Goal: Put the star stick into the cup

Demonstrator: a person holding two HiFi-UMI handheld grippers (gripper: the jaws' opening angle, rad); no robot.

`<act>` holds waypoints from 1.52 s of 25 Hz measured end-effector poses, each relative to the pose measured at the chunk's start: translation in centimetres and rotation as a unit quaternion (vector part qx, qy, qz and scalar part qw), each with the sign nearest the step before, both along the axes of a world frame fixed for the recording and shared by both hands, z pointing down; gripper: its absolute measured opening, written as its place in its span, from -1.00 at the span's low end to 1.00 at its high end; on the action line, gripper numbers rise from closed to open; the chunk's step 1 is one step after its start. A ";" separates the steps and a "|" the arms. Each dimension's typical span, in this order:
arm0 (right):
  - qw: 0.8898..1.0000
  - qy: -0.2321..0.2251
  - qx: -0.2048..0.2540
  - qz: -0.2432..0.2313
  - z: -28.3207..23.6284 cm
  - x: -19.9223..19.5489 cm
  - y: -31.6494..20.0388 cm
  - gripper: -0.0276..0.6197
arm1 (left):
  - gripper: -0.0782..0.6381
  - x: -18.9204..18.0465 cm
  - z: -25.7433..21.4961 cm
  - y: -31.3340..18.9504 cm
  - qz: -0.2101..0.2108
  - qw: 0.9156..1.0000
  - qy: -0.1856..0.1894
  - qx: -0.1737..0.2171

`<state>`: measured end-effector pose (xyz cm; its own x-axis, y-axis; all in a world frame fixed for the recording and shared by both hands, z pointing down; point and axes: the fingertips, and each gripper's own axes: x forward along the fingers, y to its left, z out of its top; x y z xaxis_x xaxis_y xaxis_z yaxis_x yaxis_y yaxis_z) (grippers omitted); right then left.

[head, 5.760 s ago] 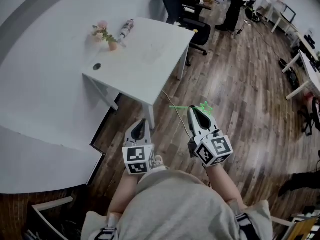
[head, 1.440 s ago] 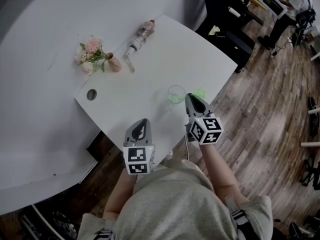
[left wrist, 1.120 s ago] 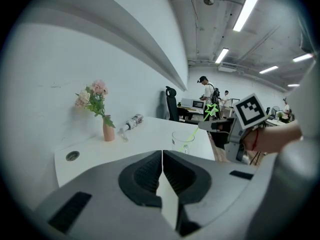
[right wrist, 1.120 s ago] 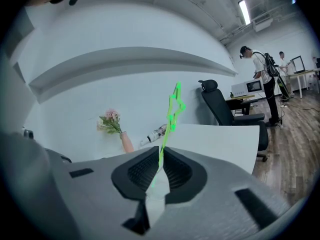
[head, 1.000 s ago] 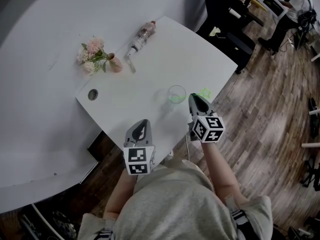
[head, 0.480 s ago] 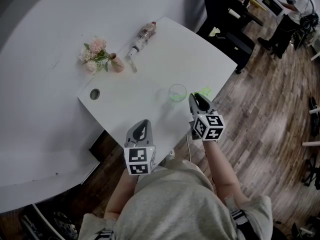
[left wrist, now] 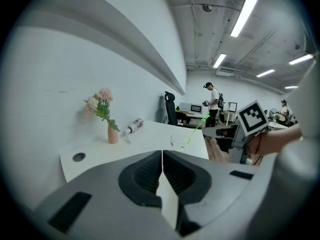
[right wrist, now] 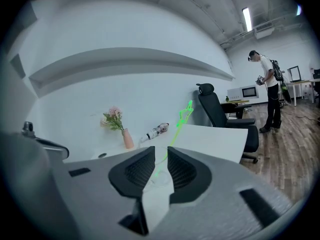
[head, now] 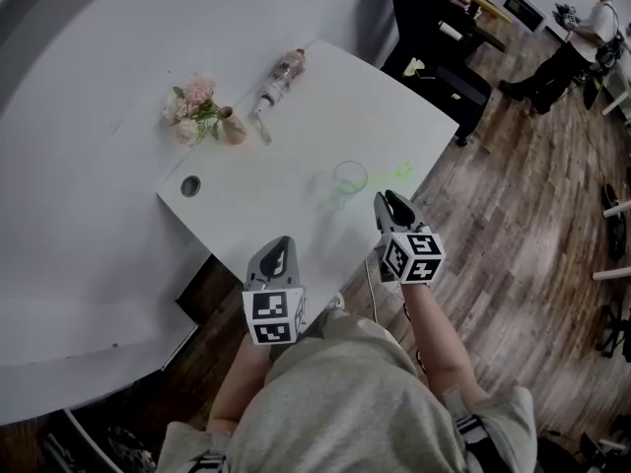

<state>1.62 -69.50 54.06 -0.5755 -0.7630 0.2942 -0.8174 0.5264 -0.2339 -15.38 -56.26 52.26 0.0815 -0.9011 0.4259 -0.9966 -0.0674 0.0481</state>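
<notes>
Left gripper [head: 279, 247]: grey moulded shell with a marker cube at the rear, held over the near table edge. Its ribbed black fingers are pressed together with nothing between them.

Right gripper [head: 386, 200]: same build, just short of the cup. Its fingers are slightly parted and pinch nothing; the cup and stick show through the gap beyond them.

Table [head: 325, 116]: a white, smooth, matt rectangular top on white legs, with a round cable hole [head: 190, 186] near its left corner.

Cup [head: 349, 178]: clear, round and upright, near the table's front-right edge.

Star stick [head: 398, 172]: a thin bright-green rod with a star-shaped head. Its lower end is in the cup and it leans on the rim, with the star out to the right, above the table.

Vase [head: 233, 127]: small, pinkish and tapered, holding pale pink flowers [head: 192, 106] with green leaves. It stands at the table's far-left side.

Bottle [head: 277, 74]: clear plastic, lying on its side just beyond the vase.

Room: a plain white curved wall with a ledge, a floor [head: 532, 195] of brown wood planks, a black office chair [head: 434, 37] past the table's far end, and a person [head: 582, 37] standing by further desks.
</notes>
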 end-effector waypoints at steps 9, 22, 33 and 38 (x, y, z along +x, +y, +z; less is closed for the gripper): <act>0.999 0.011 0.030 0.005 -2.6 0.1 5.8 -0.68 | -0.76 -0.8 -0.8 3.9 0.007 1.000 0.003 0.009; 0.997 -0.001 0.074 0.013 -6.3 -0.9 16.2 -0.81 | -0.76 -1.0 -1.6 11.3 0.029 0.999 0.005 0.026; 0.994 -0.006 0.108 0.010 -9.1 -1.4 26.2 -0.92 | -0.76 -1.2 -2.7 19.6 0.022 0.999 0.012 0.045; 0.993 -0.006 0.120 0.001 -10.2 -1.6 30.8 -0.92 | -0.76 -0.7 -3.2 23.3 0.023 0.998 0.016 0.055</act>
